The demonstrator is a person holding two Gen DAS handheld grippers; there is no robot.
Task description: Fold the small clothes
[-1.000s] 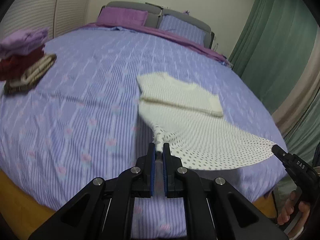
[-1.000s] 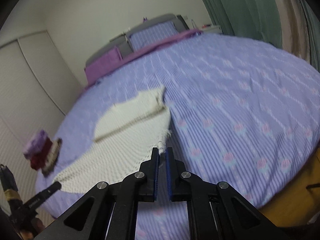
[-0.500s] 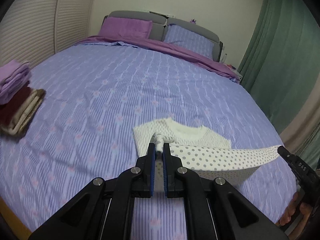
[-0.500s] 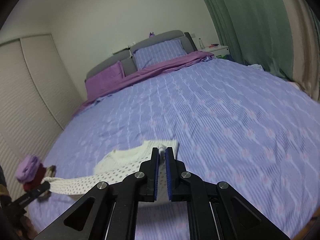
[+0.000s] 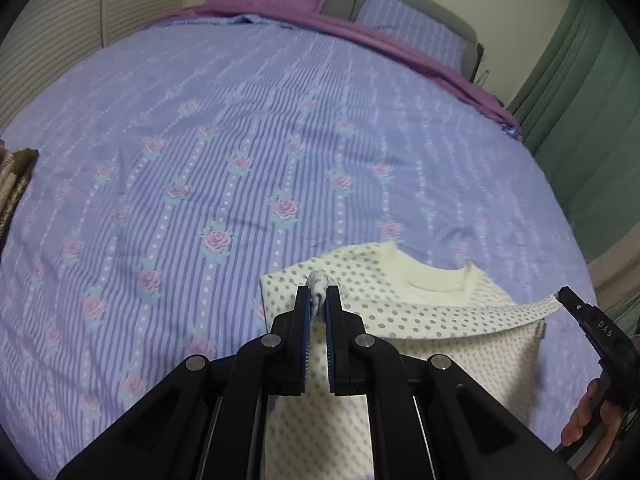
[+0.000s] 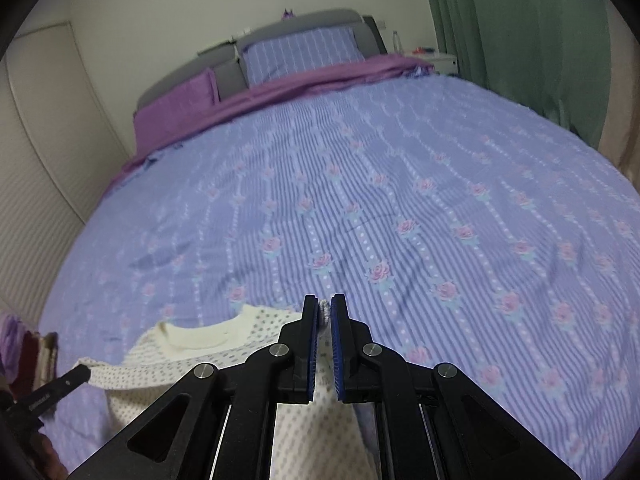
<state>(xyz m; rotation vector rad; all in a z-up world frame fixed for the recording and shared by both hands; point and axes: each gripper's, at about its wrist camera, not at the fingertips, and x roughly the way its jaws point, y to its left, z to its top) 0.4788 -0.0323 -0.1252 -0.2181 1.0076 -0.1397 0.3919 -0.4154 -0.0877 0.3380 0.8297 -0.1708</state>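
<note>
Here, in the left wrist view, we see our left tool [image 5: 318,307] clamped on a corner of the cream dotted top [image 5: 436,320], which lies on the bed [image 5: 240,140] with its neckline toward the pillows. In the right wrist view, our right tool [image 6: 324,318] pinches the top's [image 6: 192,356] other corner, held above the bed [image 6: 400,200].

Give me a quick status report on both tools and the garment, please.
Left tool and right tool each shut on a hem corner. Dotted white top folding over toward its collar. Bedspread ahead unobstructed.
</note>
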